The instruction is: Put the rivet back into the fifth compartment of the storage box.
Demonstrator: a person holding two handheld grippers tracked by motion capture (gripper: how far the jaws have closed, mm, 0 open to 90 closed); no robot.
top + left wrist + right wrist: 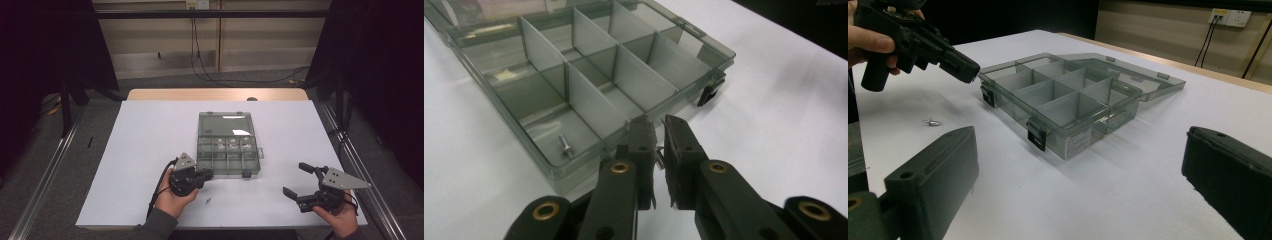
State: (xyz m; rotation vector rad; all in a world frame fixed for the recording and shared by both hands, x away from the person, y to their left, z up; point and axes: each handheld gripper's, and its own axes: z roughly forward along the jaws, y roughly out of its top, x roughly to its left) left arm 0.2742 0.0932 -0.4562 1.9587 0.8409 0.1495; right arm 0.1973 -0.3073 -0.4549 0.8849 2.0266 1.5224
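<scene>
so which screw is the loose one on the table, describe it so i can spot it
Start at the clear compartment box mid-table, lid open. Go to its near left corner, where the left claw hovers. The small screw lies bare on the white table nearer the person, outside any compartment.

The organiser box (229,145) lies mid-table (150,130) (lid open behind); 1 screw (565,146) in a near compartment, another screw (931,122) left.

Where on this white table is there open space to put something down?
Bare table lies left of the open organizer box, and more right of it, above the right gripper. It's crowded at the box's near left corner: the left gripper and a loose screw.
</scene>
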